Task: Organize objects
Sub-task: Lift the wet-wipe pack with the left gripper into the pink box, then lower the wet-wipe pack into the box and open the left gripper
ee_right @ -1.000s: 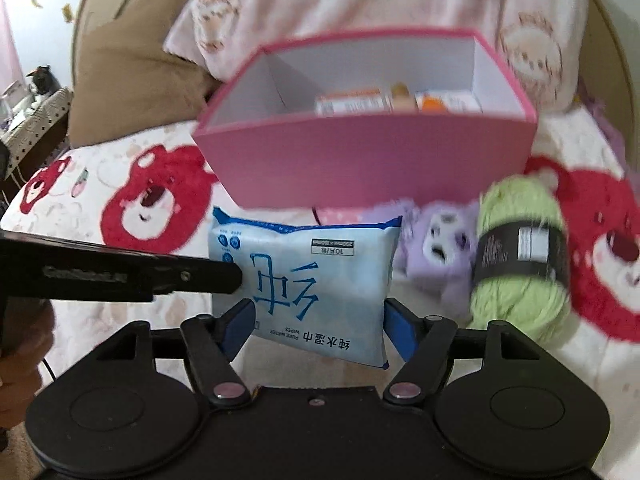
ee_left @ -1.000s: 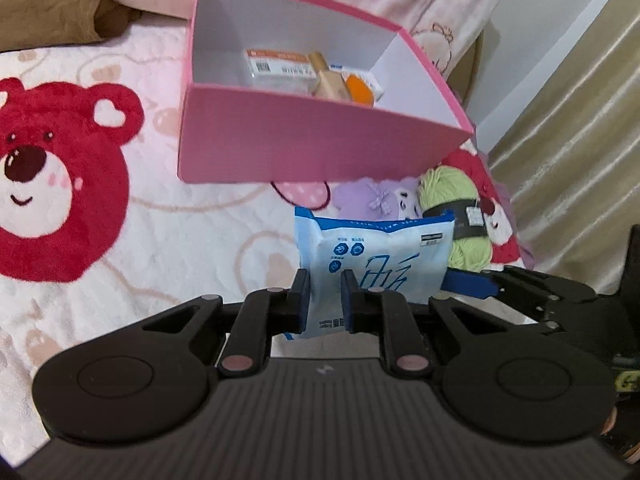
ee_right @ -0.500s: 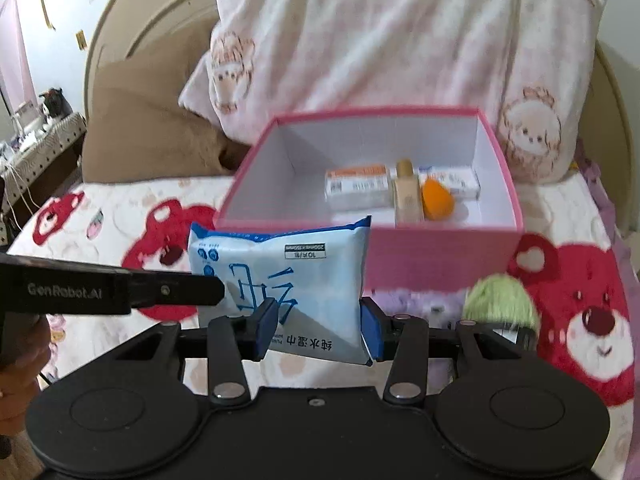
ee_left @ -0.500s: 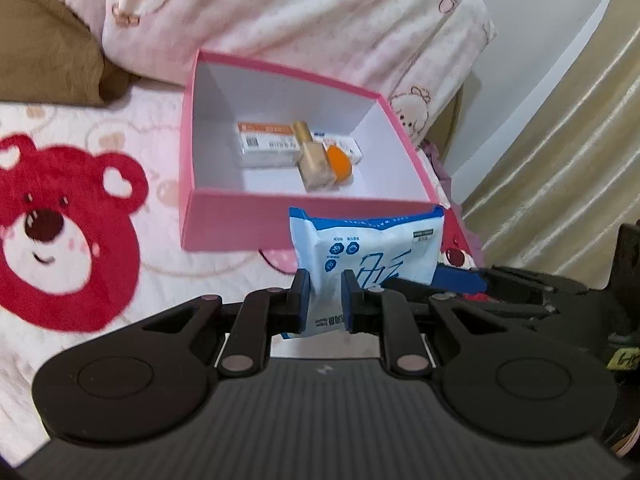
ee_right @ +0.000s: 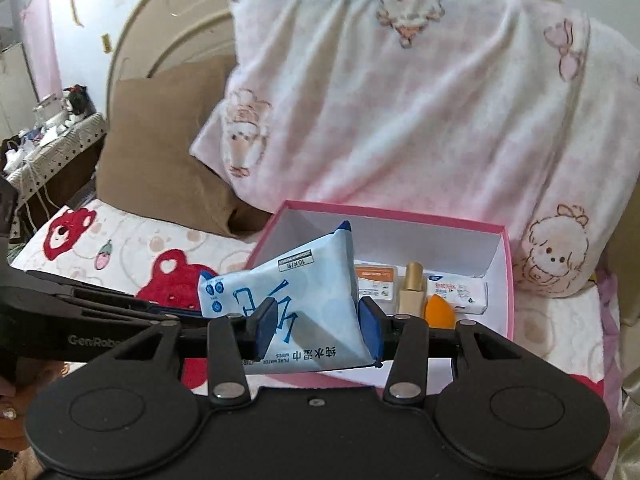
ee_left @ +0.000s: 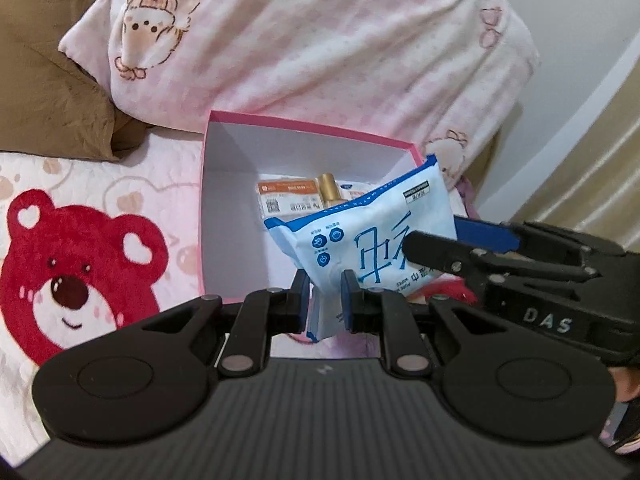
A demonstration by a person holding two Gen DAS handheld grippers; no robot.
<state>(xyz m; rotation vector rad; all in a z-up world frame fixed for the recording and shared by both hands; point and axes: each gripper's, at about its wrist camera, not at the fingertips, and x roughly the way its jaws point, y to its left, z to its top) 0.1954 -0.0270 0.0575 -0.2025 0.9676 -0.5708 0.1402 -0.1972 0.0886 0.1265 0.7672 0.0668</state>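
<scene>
Left gripper: at 6 o'clock, blue pads pinched on the lower corner of the wipes pack.
Wipes pack: pale blue with dark blue print, tilted, raised over the near right part of the pink box — top corner toward 1 o'clock.
Right gripper: in from 3 o'clock, black finger across the pack's right face, blue pad behind it.
Pink box: open, white inside, centre of frame on the bear-print blanket.
Box contents: orange-labelled carton and gold-capped bottle touching, at the far wall — partly hidden by the pack.
Pillow: pink-and-white, at 12 o'clock behind the box.
Brown cushion: at 10 o'clock.
</scene>
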